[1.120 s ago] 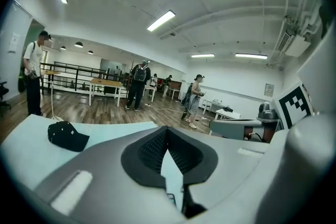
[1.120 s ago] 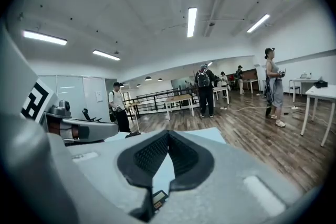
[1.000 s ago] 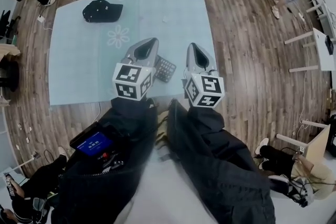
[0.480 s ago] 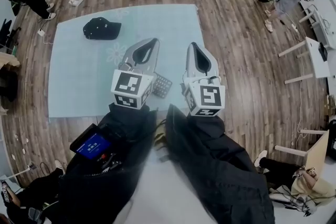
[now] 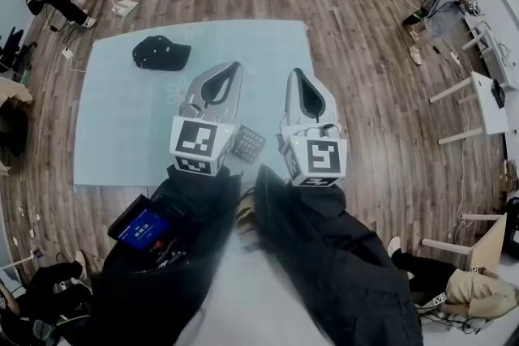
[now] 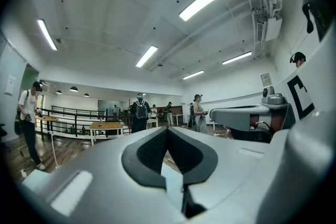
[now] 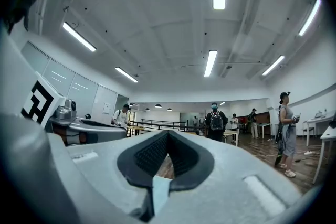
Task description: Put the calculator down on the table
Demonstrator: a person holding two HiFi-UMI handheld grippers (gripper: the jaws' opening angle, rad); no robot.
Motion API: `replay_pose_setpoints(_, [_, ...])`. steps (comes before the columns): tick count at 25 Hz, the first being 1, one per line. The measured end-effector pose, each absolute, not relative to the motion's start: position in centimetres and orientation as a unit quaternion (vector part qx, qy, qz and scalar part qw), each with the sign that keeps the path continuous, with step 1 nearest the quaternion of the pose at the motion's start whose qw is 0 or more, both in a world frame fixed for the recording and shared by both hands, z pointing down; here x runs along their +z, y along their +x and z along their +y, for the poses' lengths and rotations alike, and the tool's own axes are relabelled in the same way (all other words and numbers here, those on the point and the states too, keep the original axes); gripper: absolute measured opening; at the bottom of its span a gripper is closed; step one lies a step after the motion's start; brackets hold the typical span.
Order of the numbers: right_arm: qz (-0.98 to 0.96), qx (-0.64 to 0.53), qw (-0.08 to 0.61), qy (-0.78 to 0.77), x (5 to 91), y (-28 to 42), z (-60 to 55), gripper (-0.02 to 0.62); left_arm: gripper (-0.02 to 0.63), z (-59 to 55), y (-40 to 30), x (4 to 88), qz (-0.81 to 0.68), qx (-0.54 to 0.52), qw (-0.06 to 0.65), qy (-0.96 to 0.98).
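Observation:
The dark calculator (image 5: 248, 143) lies flat on the pale blue table (image 5: 122, 126), partly hidden behind my left gripper's marker cube. My left gripper (image 5: 235, 66) is held well above the table, shut, with nothing between its fingers. Beside it my right gripper (image 5: 293, 72) is raised to the same height, also shut and empty. In the left gripper view the left gripper (image 6: 167, 128) points level across the room with its tips touching. The right gripper view shows the right gripper (image 7: 168, 132) the same way. Neither gripper touches the calculator.
A black cap (image 5: 161, 53) rests on the table's far left part. White desks (image 5: 478, 97) stand on the wooden floor at the right. Several people stand or sit around the room. A device with a blue screen (image 5: 144, 226) hangs at the person's waist.
Both grippers have risen together away from the table, staying shut and empty. The calculator stays where it lay on the table.

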State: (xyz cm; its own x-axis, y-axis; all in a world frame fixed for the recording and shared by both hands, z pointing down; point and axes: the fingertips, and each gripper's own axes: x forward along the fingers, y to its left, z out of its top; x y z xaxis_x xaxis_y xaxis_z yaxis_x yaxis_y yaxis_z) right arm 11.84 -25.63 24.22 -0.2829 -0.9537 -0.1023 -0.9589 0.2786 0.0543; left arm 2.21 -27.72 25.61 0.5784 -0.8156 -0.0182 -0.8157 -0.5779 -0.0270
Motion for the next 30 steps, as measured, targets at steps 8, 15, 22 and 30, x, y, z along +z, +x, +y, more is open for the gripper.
replay_pose_setpoints(8, [0.789,0.045,0.022,-0.612,23.63,12.32,-25.62,-0.002,-0.005,-27.49,2.32,24.85,0.457,0.006,0.050,-0.888])
replay_pose_setpoints(15, [0.789,0.046,0.029,-0.613,23.35,12.12,-25.47,-0.002,-0.005,-27.07,2.84,24.84,0.447,0.002,0.063,-0.893])
replay_pose_setpoints(22, [0.790,0.044,0.014,-0.611,23.76,12.09,-25.44,-0.002,-0.005,-26.97,2.82,24.76,0.449,0.002,0.068,-0.891])
replay_pose_setpoints(30, [0.794,0.042,0.021,-0.606,23.67,11.73,-25.70,-0.002,-0.005,-27.04,2.40,24.88,0.457,0.001,0.068,-0.887])
